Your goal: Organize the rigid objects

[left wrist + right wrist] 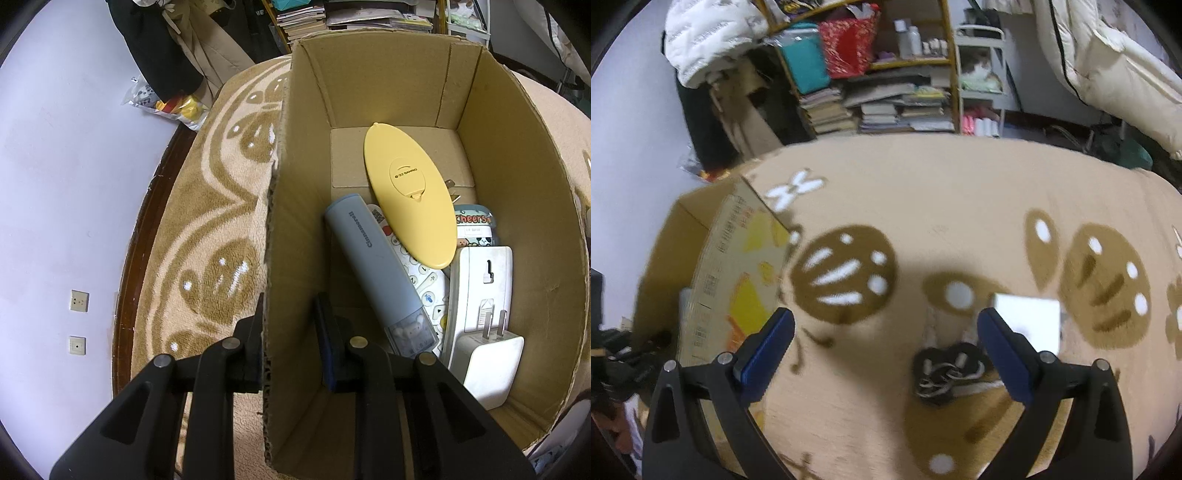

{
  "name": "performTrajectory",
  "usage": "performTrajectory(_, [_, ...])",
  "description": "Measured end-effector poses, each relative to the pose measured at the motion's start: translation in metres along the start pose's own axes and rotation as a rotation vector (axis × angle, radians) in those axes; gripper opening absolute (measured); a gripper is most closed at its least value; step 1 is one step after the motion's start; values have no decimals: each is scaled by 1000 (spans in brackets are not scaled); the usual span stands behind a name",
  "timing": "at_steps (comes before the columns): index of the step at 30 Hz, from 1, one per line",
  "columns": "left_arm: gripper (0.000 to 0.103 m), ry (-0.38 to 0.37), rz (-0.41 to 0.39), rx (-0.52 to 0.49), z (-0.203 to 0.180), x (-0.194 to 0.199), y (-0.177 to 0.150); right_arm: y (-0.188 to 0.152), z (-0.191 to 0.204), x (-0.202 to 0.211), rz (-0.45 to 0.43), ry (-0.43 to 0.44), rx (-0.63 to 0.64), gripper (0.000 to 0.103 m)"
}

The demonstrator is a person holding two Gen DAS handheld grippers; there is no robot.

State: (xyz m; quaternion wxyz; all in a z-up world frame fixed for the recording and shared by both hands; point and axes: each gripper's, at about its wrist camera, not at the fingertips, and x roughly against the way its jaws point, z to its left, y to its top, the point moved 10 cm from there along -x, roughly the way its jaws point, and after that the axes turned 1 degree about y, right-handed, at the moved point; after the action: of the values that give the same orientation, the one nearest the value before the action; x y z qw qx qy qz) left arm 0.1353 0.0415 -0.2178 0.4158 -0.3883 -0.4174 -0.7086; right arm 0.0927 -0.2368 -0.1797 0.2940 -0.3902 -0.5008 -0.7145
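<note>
The cardboard box (pixel 369 92) wall was gripped by the left gripper (pixel 291 332); the right gripper (pixel 886 332) was held open above a black trinket (pixel 945 373) and a white block (pixel 1030 317).

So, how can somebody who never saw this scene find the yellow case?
Look into the open cardboard box standing on the beige patterned blanket. The yellow case lies on top of the pile, behind the blue tube and the white charger. It is the only flat yellow oval there.
</note>
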Motion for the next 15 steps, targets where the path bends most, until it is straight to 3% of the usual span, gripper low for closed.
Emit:
performTrajectory(12, [23, -4, 1, 2, -1, 0, 0, -35, -30, -24, 123, -42, -56, 103])
performTrajectory(15, [23, -4, 1, 1, -1, 0, 0, -43, -35, -31, 155, -50, -67, 99])
